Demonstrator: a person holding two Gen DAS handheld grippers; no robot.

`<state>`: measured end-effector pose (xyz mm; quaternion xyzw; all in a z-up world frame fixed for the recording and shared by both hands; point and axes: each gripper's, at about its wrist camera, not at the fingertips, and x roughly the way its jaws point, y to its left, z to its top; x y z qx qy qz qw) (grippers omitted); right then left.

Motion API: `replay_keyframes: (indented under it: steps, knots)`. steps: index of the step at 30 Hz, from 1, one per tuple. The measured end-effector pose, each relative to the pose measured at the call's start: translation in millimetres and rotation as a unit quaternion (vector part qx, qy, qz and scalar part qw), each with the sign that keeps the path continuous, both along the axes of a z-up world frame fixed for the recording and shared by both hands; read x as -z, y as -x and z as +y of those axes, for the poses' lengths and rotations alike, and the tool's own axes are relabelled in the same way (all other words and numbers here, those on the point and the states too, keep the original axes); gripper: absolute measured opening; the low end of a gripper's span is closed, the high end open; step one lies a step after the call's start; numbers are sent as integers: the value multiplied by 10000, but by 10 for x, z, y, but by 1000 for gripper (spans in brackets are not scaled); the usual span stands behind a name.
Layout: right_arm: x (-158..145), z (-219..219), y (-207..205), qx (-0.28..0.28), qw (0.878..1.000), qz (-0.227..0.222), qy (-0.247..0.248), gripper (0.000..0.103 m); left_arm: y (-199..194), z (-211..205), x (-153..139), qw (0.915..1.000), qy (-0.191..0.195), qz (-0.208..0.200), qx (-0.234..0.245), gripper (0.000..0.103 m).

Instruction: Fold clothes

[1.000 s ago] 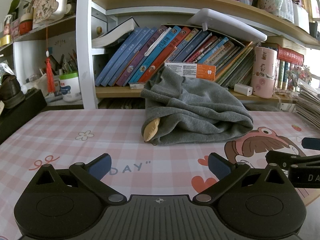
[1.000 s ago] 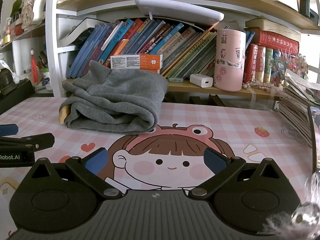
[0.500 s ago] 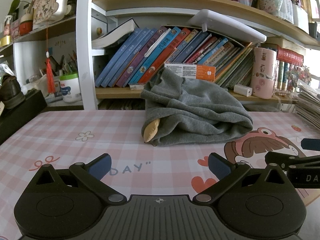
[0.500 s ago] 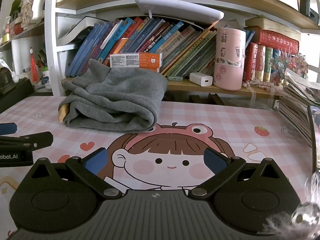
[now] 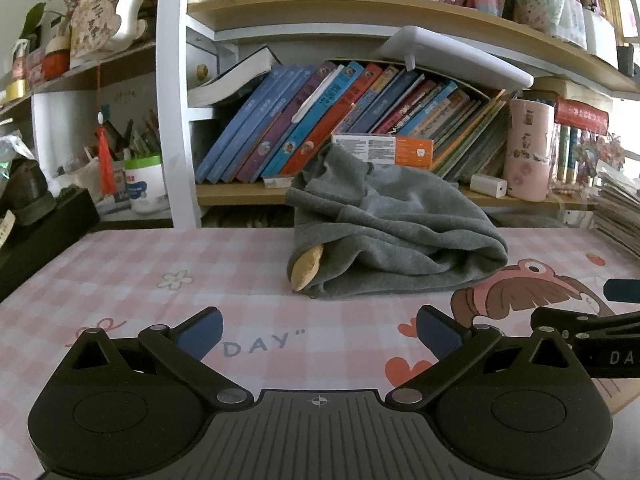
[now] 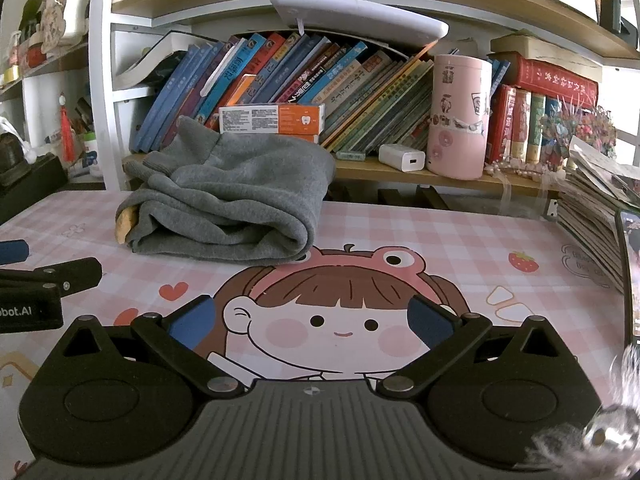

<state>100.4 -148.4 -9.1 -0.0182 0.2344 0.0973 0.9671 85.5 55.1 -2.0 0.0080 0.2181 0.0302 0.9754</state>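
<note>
Nothing has shifted since a second ago. Both my left gripper [image 5: 319,330] and right gripper [image 6: 311,320] hover spread wide and empty over the counter's [image 5: 168,256] near edge. Gray garment [image 5: 394,232] lies bundled at the far edge, against the bookshelf [image 5: 240,194].

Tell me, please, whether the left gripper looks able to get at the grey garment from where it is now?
Probably yes. The left gripper is open and empty, and only bare pink mat lies between it and the grey garment ahead. The right gripper sits off to the side, clear of that path.
</note>
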Motion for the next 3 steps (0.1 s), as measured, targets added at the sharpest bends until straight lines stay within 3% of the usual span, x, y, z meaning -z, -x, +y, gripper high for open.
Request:
replay_keyframes:
  steps: [3]
  knots:
    - [1, 0, -3, 2, 10000, 8, 1, 103, 2, -4, 1, 10000, -18, -7, 24, 103]
